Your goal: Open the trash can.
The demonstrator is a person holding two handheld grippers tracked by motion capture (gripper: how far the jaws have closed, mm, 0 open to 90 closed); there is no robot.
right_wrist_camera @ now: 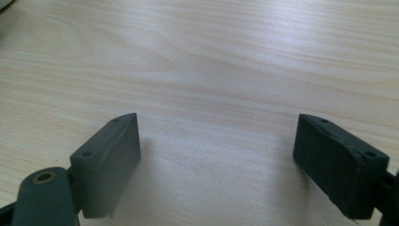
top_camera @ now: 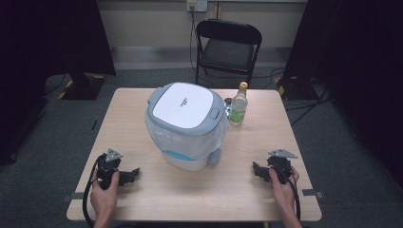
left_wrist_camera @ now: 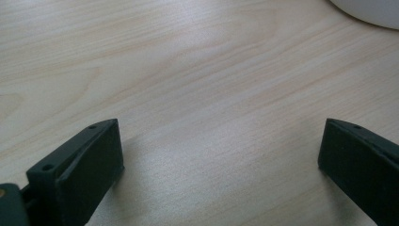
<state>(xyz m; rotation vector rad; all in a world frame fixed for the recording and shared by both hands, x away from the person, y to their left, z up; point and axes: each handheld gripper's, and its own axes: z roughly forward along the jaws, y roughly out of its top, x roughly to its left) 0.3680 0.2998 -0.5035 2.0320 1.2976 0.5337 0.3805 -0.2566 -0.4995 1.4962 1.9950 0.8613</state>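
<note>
A white bin (top_camera: 186, 127) with a grey-rimmed lid stands in the middle of the wooden table (top_camera: 142, 190), and a plastic liner hangs out from under its lid. Right behind it on the right is a clear bottle (top_camera: 238, 105) with a yellow cap. My left gripper (top_camera: 133, 174) rests on the table near the front left, held by a hand, jaws pointing right toward the bin. In its own view the left gripper (left_wrist_camera: 221, 150) is open over bare wood. My right gripper (top_camera: 255, 169) rests at the front right, pointing left. Seen along its jaws, the right gripper (right_wrist_camera: 216, 141) is open and empty.
A black folding chair (top_camera: 227, 47) stands behind the table's far edge. Cables run across the grey floor at the back right. Dark curtains hang on both sides. The bin's white base (left_wrist_camera: 371, 10) sits at the top right of the left gripper view.
</note>
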